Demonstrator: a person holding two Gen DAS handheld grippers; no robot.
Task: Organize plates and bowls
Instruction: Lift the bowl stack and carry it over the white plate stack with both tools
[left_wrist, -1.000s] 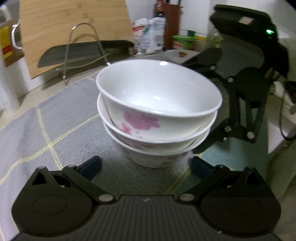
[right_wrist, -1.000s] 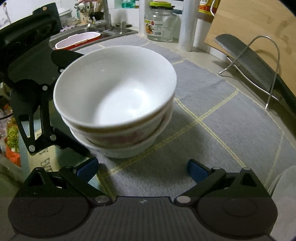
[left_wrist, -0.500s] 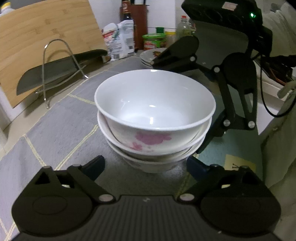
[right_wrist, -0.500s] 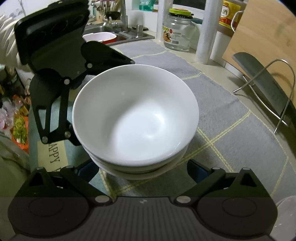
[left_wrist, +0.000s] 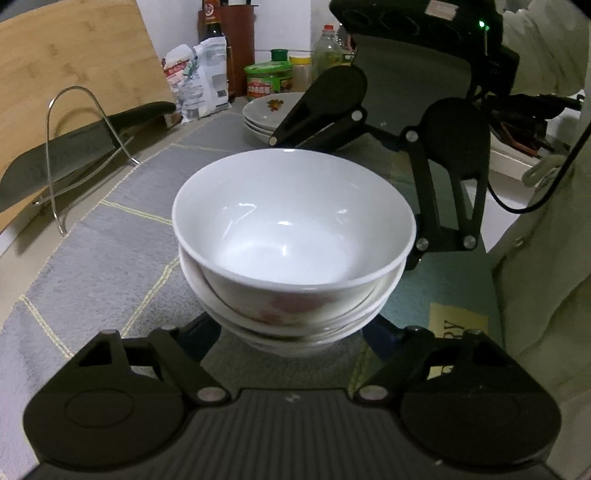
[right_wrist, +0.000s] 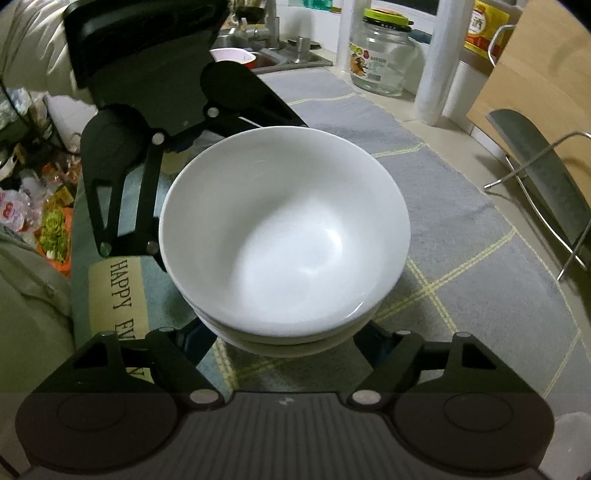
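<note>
The stack of bowls, three white ones nested with a pink flower print on their sides, sits on a grey mat with yellow lines, spread over the worktop. Both tongs close in on it from opposite sides. The left tongs have their two fingers drawn in against the lower bowls, one at each side of the stack, pinching it; the blue pads are mostly hidden under the bowl walls. The right tongs likewise clamp the bottom of the stack between their fingers. Each tool shows in the other's view, beyond the bowls, its black linkage reaching down at the far rim.

Behind the stack, in the left wrist view, a pile of plates stands near a green-lidded tub and a white bag. A cleaver rests in a wire rack in front of a wooden cutting board leaning on the wall. The right wrist view shows a glass jar and a sink further back.
</note>
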